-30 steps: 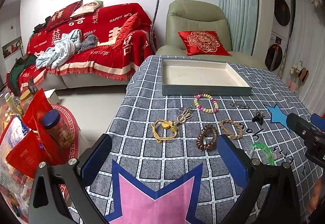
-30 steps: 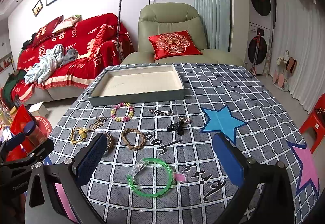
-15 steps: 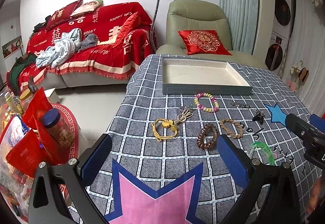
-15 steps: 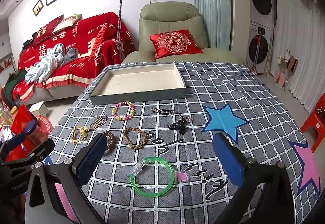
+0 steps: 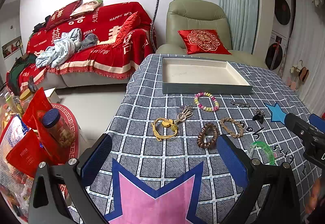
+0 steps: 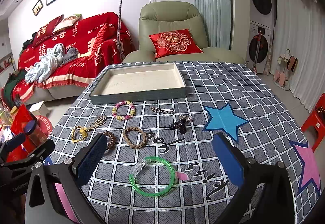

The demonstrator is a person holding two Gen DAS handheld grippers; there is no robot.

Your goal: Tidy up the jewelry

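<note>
Jewelry lies loose on a grey checked tablecloth in front of an empty grey tray (image 5: pixel 207 88) (image 6: pixel 138 96). Nearest my open, empty right gripper (image 6: pixel 160 160) is a green bangle (image 6: pixel 152 175). Beyond it lie a braided tan bracelet (image 6: pixel 134 137), a brown coil bracelet (image 6: pixel 110 139), a black clip (image 6: pixel 178 125), a metal hair pin (image 6: pixel 162 110), a pastel bead bracelet (image 6: pixel 123 110) and a yellow cord charm (image 6: pixel 80 133). My left gripper (image 5: pixel 162 158) is open and empty, just short of the coil bracelet (image 5: pixel 207 135) and yellow cord charm (image 5: pixel 165 128).
The table's left edge drops to the floor, where red snack bags and a jar (image 5: pixel 55 129) stand. A red-covered sofa (image 5: pixel 91 41) and a green armchair (image 6: pixel 172 30) stand behind the table. A red stool (image 6: pixel 314 120) stands at the right.
Both grippers have crept slightly forward over the table; the jewelry sits a little lower in the right wrist view. Nothing was picked up.
</note>
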